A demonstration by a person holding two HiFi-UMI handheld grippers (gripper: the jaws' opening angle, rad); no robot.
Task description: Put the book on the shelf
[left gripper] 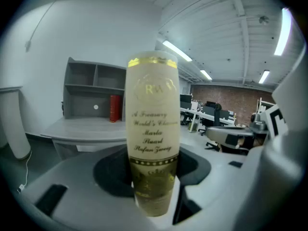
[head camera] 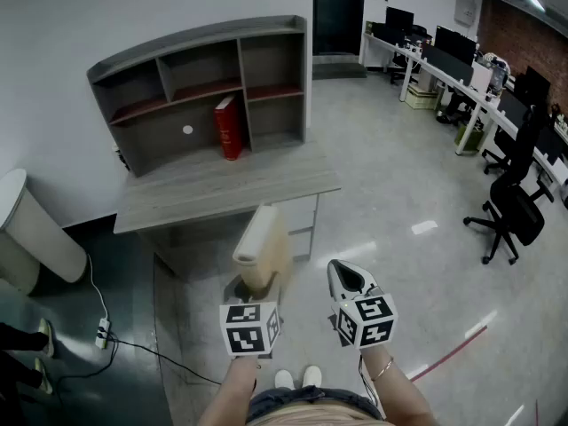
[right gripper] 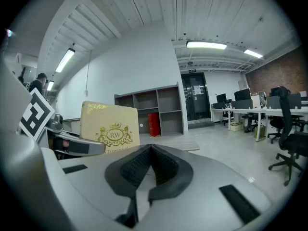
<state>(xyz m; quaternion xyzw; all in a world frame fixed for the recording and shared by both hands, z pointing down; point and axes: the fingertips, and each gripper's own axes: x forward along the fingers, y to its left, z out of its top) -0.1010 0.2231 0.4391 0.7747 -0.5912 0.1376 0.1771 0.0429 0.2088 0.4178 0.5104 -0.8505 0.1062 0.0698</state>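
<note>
A cream book with gold print stands upright in my left gripper, spine toward the camera in the left gripper view. The jaws are shut on the lower part of the book. My right gripper hangs beside it to the right, its jaws shut with nothing between them; the book's cover shows at its left. Ahead stands a grey desk carrying a grey shelf unit. A red book leans upright in the shelf's lower middle bay. Both grippers are well short of the desk.
A white cylinder stands at the left by the wall, with a power strip and cable on the floor. Office desks and black chairs fill the right side. A red floor line runs near my right arm.
</note>
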